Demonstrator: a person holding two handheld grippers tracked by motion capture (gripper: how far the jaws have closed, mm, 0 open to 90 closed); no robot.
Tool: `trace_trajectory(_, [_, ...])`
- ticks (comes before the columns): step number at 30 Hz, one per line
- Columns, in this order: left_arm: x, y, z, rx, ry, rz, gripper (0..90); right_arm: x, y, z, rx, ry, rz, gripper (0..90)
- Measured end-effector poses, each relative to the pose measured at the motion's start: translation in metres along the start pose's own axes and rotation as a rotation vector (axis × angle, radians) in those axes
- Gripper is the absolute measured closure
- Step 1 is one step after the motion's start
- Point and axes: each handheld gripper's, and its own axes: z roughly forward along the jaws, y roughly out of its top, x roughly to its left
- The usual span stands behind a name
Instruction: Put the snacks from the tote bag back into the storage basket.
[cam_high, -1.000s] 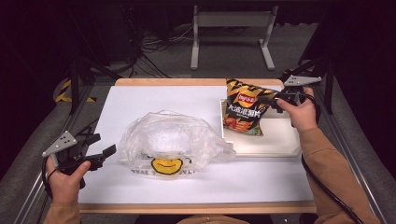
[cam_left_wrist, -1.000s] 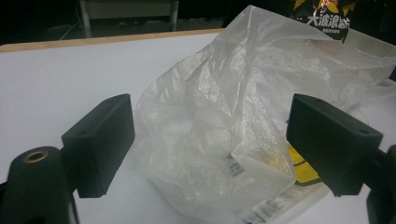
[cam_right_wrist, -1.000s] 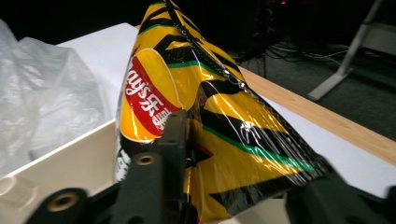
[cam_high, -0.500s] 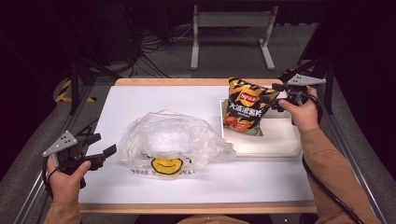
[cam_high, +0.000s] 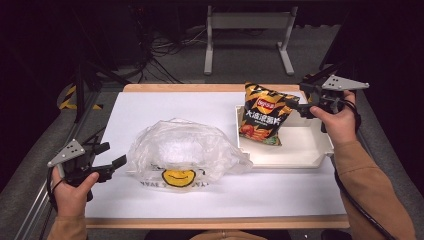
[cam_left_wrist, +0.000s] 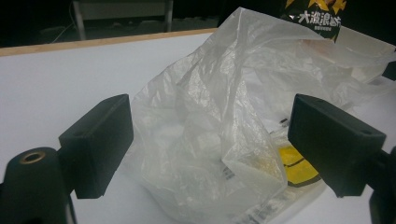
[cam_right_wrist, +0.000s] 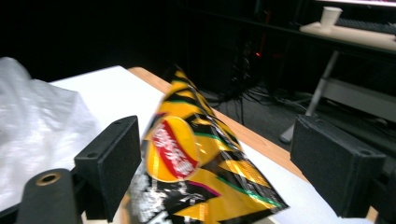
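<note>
White desk (cam_high: 150, 110): the chip bag (cam_high: 263, 114) has been stood in the far-right tray (cam_high: 305, 150) and released by the right tool (cam_high: 296, 106), jaws just spread, while the plastic bag (cam_high: 182, 150) remains ungrasped before the left tool (cam_high: 116, 165), jaws apart.

Beyond the table (cam_high: 150, 107), at twelve o'clock: a metal stand (cam_high: 249, 22); at eleven: cables (cam_high: 155, 55) on the floor.
</note>
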Motion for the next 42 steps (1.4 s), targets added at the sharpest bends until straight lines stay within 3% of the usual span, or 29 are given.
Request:
trace_trajectory(4, [-0.003, -0.002, -0.001, 0.007, -0.005, 0.000, 14.5, 0.012, 0.005, -0.011, 0.007, 0.039, -0.043, 17.4])
trace_trajectory(11, [-0.010, -0.001, -0.002, 0.013, -0.018, 0.011, 14.3, 0.029, 0.008, -0.033, -0.034, 0.098, -0.044, 17.1])
trace_trajectory(23, [-0.013, -0.003, -0.002, 0.018, -0.034, 0.014, 13.6, 0.057, -0.019, -0.064, -0.046, 0.127, -0.026, 16.8])
trace_trajectory(30, [-0.015, -0.004, 0.000, 0.022, -0.037, 0.017, 13.7, 0.073, -0.038, -0.069, -0.049, 0.138, 0.029, 18.2])
trace_trajectory(36, [-0.014, -0.006, 0.000, 0.020, -0.047, 0.001, 13.6, 0.088, -0.057, -0.069, -0.025, 0.090, 0.016, 17.7])
trace_trajectory(42, [-0.015, -0.007, -0.001, 0.017, -0.044, 0.004, 13.6, 0.098, -0.076, -0.061, -0.002, 0.091, 0.041, 20.2])
